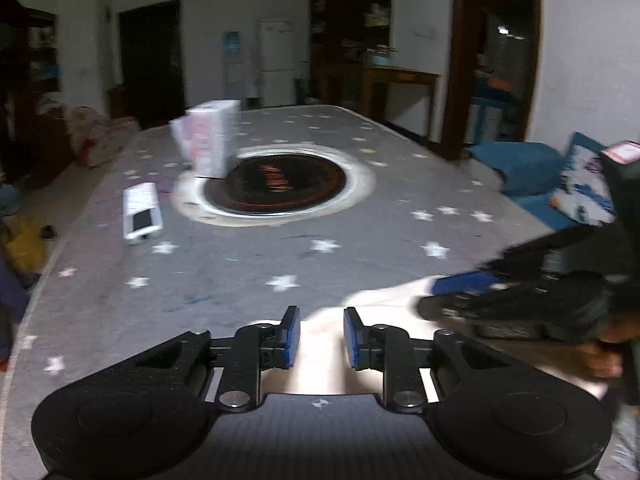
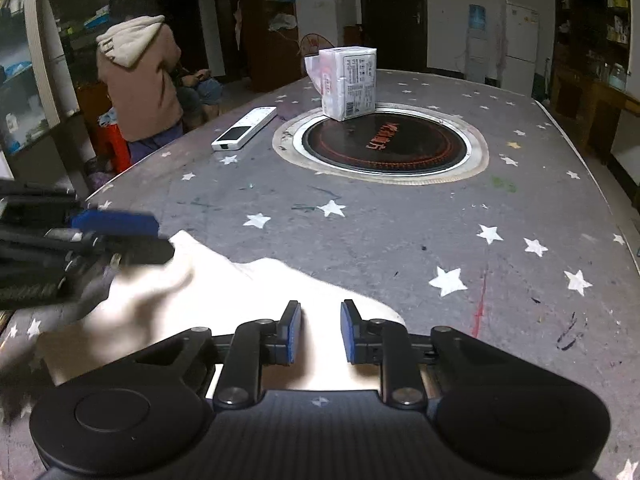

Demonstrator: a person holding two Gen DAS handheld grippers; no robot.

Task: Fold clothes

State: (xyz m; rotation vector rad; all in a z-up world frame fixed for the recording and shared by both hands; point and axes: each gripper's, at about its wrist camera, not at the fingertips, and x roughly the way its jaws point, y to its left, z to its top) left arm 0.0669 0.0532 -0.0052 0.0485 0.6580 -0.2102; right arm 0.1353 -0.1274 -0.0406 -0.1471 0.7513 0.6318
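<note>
Left claw (image 1: 321,338): I've got it low over the near edge of the desk, pads a little apart, nothing pinched; the pale cloth lies under and between them.
Right claw (image 2: 320,332): same story here, pads a little apart over the cloth, gripping nothing that I can see.
Cloth (image 2: 224,292): pale, almost white, rumpled, lying on the near part of the desk below both claws; its far edge runs to a point toward the left.
Claws together: in the right view my left claw (image 2: 116,236) comes in from the left, just over the cloth's left corner; in the left view the right claw (image 1: 460,294) comes in from the right, blurred, with a hand (image 1: 604,354) behind it.
Desk (image 2: 400,232): grey cover with white stars, marked with scribbles.
Hob (image 2: 384,140): round, dark, sunk in the middle of the desk, well beyond the cloth.
Box (image 2: 350,82): white pack standing at the hob's far left rim.
Remote (image 2: 245,128): white, flat, left of the hob.
Person (image 2: 140,76): beyond the desk's left edge, hooded top, back to me.
</note>
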